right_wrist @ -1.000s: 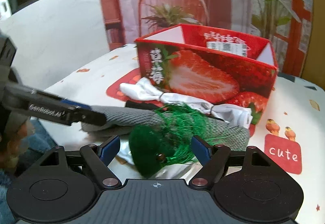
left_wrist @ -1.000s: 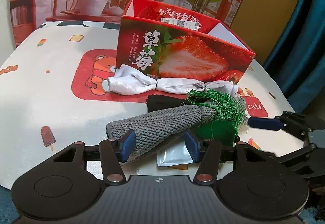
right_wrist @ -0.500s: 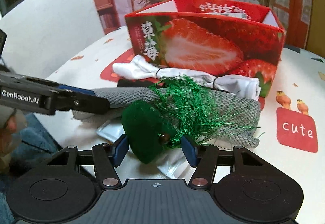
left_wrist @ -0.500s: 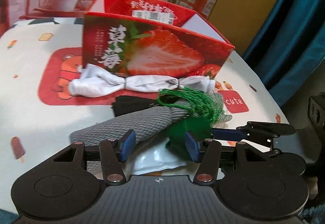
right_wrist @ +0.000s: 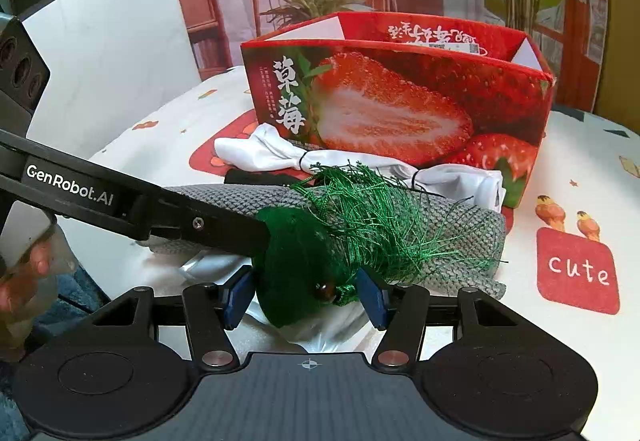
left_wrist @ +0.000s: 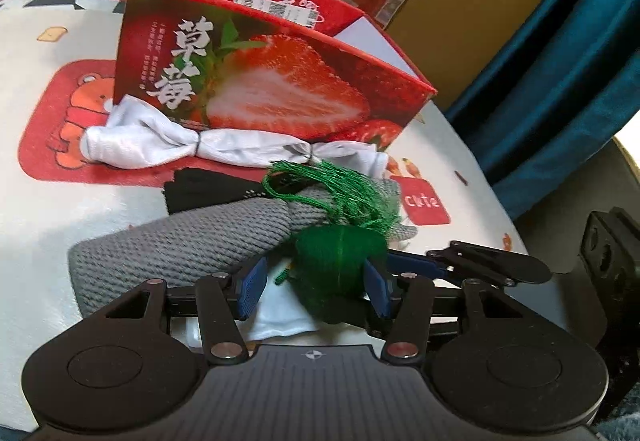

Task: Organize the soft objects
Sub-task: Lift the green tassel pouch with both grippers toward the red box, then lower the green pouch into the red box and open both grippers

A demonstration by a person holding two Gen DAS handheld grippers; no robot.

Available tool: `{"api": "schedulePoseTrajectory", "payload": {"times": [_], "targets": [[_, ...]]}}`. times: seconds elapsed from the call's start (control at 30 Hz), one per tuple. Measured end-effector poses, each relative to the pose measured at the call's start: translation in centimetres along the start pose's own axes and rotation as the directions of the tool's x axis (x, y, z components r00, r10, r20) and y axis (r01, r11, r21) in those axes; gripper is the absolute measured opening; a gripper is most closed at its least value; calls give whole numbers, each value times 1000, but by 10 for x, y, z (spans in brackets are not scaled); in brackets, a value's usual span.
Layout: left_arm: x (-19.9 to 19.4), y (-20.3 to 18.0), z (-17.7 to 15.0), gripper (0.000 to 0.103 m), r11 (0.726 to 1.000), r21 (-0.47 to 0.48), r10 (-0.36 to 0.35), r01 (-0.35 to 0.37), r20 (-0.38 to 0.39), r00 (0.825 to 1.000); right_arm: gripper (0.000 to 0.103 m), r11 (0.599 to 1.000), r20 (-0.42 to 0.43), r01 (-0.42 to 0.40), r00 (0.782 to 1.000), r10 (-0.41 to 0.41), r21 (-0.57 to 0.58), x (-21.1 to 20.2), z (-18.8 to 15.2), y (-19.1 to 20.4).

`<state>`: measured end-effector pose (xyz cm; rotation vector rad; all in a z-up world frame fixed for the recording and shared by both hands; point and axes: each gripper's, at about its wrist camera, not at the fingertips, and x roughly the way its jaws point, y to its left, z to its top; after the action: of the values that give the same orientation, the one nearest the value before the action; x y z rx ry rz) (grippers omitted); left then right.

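Note:
A green tasselled ball [right_wrist: 296,265] lies on a grey knitted cloth [right_wrist: 440,225] near the table's front edge. My right gripper [right_wrist: 306,297] is shut on the ball, a blue pad pressing each side. In the left wrist view the same green ball [left_wrist: 340,265] sits between the fingers of my left gripper [left_wrist: 314,289]. That gripper is open: only its right pad touches the ball, and a gap shows at the left pad. The grey cloth [left_wrist: 180,241] runs off to the left. A white tied cloth [left_wrist: 140,145] and a black cloth [left_wrist: 200,189] lie behind it.
A red strawberry box [left_wrist: 260,81], open at the top, stands just behind the cloths. A white plastic packet [right_wrist: 320,337] lies under the ball. The left gripper's finger [right_wrist: 200,221] crosses from the left; a hand [right_wrist: 24,281] holds it. The table edge is close in front.
My left gripper swung right, off the grey cloth and over to the green ball. The right jaws closed in onto the ball and sank slightly.

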<state>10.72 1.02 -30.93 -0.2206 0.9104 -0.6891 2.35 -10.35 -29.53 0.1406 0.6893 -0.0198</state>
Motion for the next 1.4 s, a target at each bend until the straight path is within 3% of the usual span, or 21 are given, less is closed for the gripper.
{"api": "schedulePoseTrajectory", "payload": {"times": [0.27,0.43,0.57,0.63,0.77,0.9,1.17,1.4], "targets": [[1,-7,2,55,998,48,-29,28,18,999,49,1000,-1,7,1000,-7,-28,-3,-1,4],[10,-11,2,53,997,81,-11,10,14,1000,46,999,-6,8,1000,-8,-49,-2,-1,8],[4,-15,1,49,995,103,-8,4,35,999,44,999,8,3,1000,-3,-44,-4,-1,7],[-3,-17,3,49,993,115,-3,-3,55,998,36,999,19,-19,1000,20,-47,-7,1,8],[-24,-26,17,49,989,144,-3,-14,115,993,36,997,73,-26,997,31,-68,-19,13,12],[-46,-40,43,49,985,169,2,-36,200,980,36,993,148,-20,988,37,-113,-35,40,16],[-74,-66,120,49,967,237,5,-92,344,939,36,982,292,36,956,21,-186,-58,125,14],[-83,-80,178,50,960,259,-9,-110,420,907,36,967,394,83,919,19,-240,-59,196,-1]]}}
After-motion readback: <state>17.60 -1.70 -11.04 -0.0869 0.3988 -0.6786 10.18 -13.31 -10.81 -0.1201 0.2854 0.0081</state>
